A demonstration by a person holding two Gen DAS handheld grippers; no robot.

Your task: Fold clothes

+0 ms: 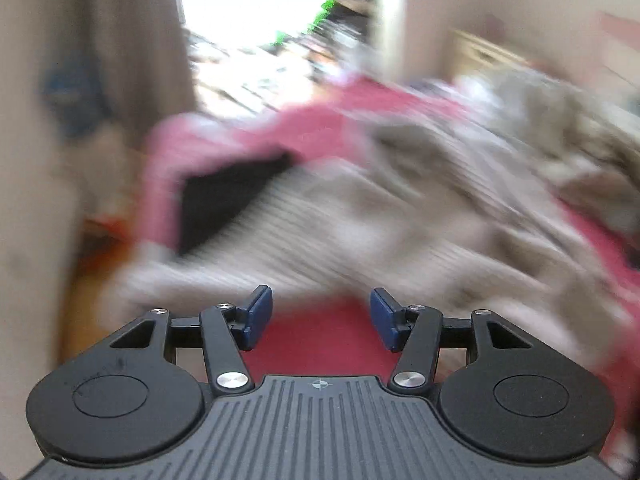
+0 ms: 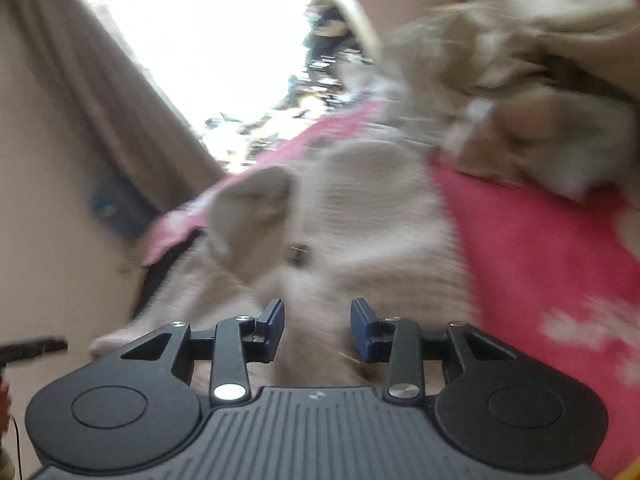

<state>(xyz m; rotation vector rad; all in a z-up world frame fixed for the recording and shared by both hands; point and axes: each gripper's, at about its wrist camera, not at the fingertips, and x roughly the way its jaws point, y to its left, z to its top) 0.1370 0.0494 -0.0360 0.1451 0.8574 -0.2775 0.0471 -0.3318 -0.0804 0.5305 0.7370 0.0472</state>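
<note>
A cream ribbed knit garment (image 1: 320, 224) lies spread on a red bedcover (image 1: 316, 336); both views are motion-blurred. My left gripper (image 1: 321, 312) hovers over the bare red cover just short of the garment's near edge, jaws apart, nothing between the blue pads (image 1: 260, 312). In the right wrist view the same garment (image 2: 360, 220) lies below, one folded part (image 2: 252, 220) standing up at the left. My right gripper (image 2: 317, 322) is over the knit, jaws apart, no cloth pinched between them.
A heap of beige and tan clothes (image 2: 520, 92) lies at the far right of the bed (image 2: 540, 248). A dark patch (image 1: 228, 200) shows by the bed's left side. A beige curtain (image 2: 120, 92) and bright window (image 1: 260, 0) stand behind.
</note>
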